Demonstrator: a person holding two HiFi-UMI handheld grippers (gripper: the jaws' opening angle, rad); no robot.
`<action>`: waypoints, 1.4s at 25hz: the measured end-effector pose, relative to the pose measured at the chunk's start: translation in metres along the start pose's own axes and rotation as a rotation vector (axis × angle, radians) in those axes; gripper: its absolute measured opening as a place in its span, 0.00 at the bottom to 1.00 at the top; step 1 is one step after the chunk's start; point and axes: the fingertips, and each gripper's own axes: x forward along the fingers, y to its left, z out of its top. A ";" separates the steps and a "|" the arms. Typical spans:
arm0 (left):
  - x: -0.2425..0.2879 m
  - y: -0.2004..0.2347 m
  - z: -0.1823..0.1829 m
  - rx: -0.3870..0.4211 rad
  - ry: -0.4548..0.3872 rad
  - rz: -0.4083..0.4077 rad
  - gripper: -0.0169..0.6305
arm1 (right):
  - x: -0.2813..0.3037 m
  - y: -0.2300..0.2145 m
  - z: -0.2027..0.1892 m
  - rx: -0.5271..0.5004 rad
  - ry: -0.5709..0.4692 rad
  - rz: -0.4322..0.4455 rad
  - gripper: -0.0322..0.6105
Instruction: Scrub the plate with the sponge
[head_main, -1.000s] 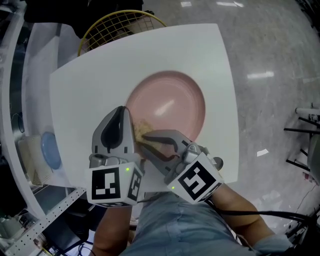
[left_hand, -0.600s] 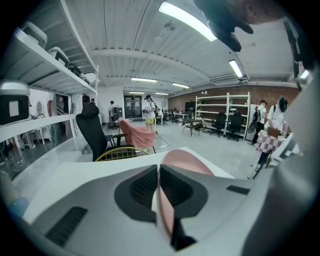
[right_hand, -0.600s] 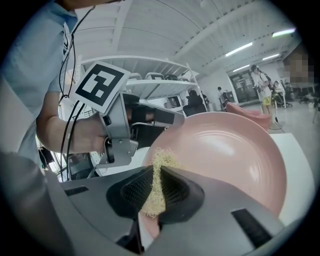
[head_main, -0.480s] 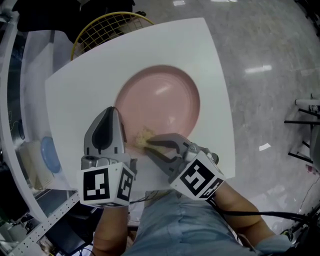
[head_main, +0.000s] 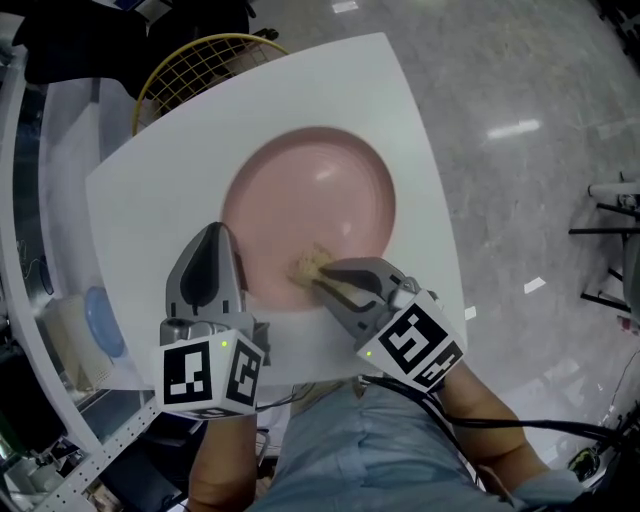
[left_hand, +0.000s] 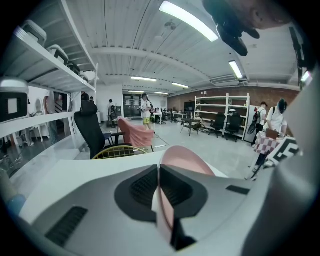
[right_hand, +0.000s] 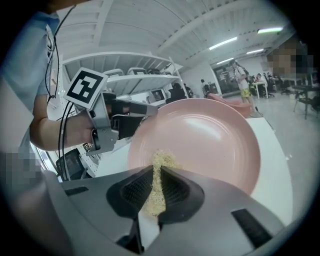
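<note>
A pink plate (head_main: 310, 200) lies on the white table (head_main: 400, 110). My left gripper (head_main: 222, 242) is shut on the plate's near-left rim; in the left gripper view the rim (left_hand: 182, 156) runs out from between the closed jaws of that gripper (left_hand: 159, 187). My right gripper (head_main: 326, 272) is shut on a tan, coarse sponge (head_main: 308, 266) whose tip rests on the near inner part of the plate. In the right gripper view the sponge (right_hand: 160, 170) sticks out of the jaws of that gripper (right_hand: 156, 192) onto the plate (right_hand: 210, 135), with the left gripper (right_hand: 142, 111) behind it.
A yellow wire basket (head_main: 195, 62) stands beyond the table's far-left corner. A blue round item (head_main: 106, 322) and a pale box sit on the shelf at the left. Shiny grey floor (head_main: 530, 150) lies to the right of the table.
The right gripper has carried the sponge to the right along the near part of the plate. The left gripper has kept its hold on the rim.
</note>
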 end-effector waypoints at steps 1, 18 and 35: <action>0.000 0.000 0.000 -0.002 0.002 -0.002 0.06 | -0.003 -0.004 -0.001 0.014 0.004 -0.016 0.13; 0.006 -0.003 0.006 0.015 -0.003 -0.028 0.06 | -0.025 -0.083 0.005 0.134 -0.029 -0.271 0.13; 0.012 -0.005 0.010 -0.005 0.002 -0.061 0.06 | -0.023 -0.149 0.044 0.153 -0.096 -0.431 0.13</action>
